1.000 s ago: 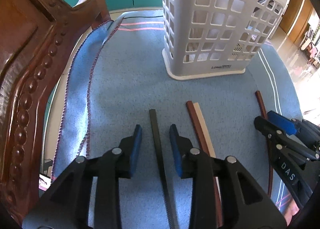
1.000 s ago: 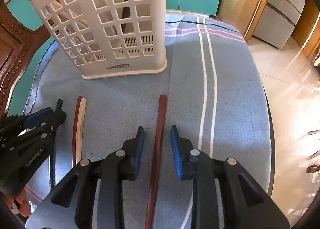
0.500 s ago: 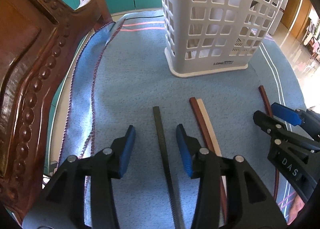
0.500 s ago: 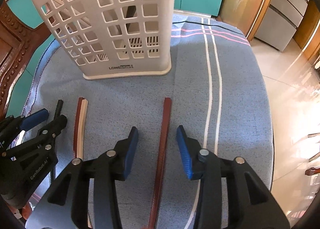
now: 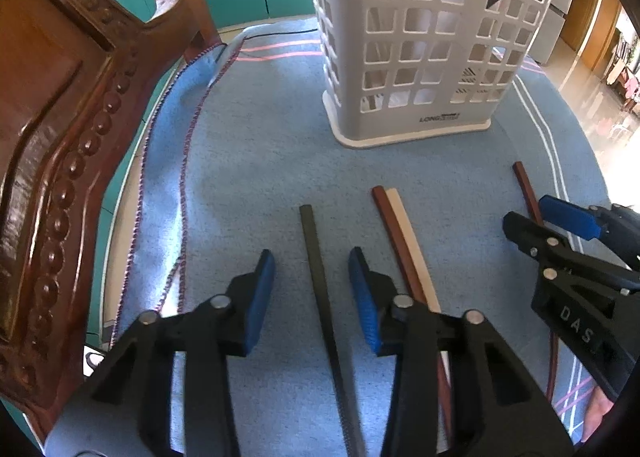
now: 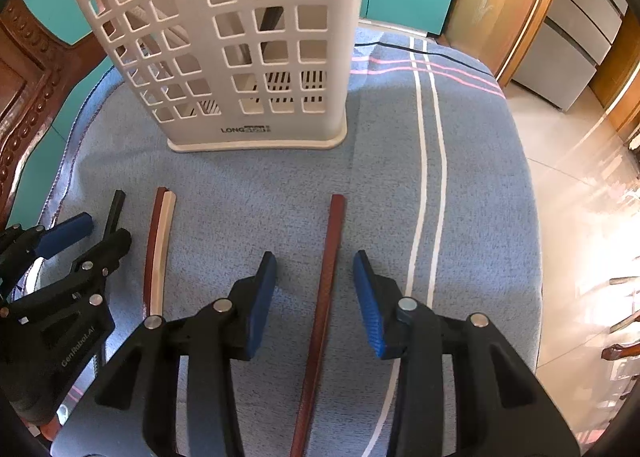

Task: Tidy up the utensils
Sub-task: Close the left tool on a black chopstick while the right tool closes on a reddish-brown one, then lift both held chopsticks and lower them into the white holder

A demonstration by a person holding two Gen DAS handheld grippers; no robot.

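Blue cloth is covering the tabletop; white basket is standing at the far side. Left gripper jaws, just closing, are straddling black chopstick untouched. Right gripper, likewise, around reddish-brown chopstick.

Four chopsticks lie flat and roughly parallel on the blue cloth: a black chopstick, a brown chopstick touching a cream chopstick, and apart to the right a reddish-brown chopstick. Behind them stands an upright white lattice utensil holder, dark sticks inside it.
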